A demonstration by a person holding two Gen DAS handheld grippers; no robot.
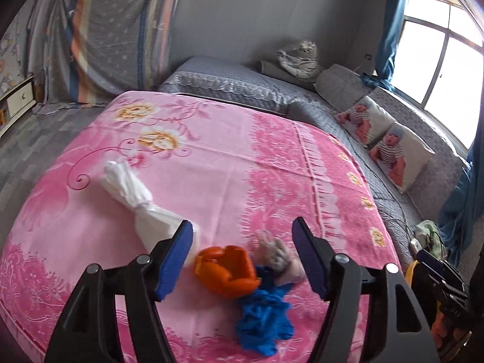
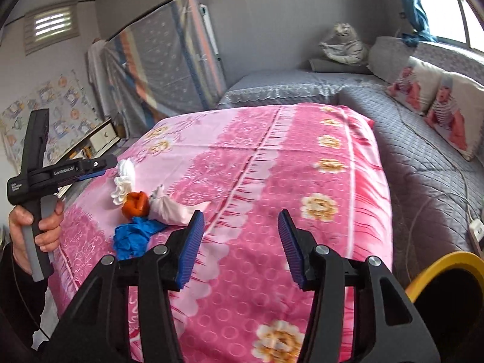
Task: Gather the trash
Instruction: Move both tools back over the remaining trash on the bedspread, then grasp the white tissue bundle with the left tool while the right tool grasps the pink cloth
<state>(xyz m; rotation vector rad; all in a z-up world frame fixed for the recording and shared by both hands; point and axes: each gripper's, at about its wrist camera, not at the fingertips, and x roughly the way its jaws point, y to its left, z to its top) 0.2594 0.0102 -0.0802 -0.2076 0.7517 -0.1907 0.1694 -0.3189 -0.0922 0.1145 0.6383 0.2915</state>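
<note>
Trash lies on a pink flowered sheet (image 1: 227, 166): an orange peel (image 1: 227, 269), a crumpled blue glove (image 1: 263, 320), a knotted white bag (image 1: 136, 199) and a pale crumpled wad (image 1: 278, 257). My left gripper (image 1: 242, 257) is open, its jaws either side of the orange peel and just above it. In the right wrist view the peel (image 2: 136, 204), glove (image 2: 133, 237), white bag (image 2: 124, 181) and a pale knotted bag (image 2: 172, 208) sit left of my open, empty right gripper (image 2: 240, 248). The left gripper (image 2: 39, 175) shows there in a hand.
A yellow-rimmed bin (image 2: 447, 290) stands at the right beside the bed, also at the left wrist view's edge (image 1: 411, 272). Grey quilted bedding (image 2: 408, 151), baby-print pillows (image 2: 435, 106) and a cable with a white plug (image 2: 476, 230) lie to the right.
</note>
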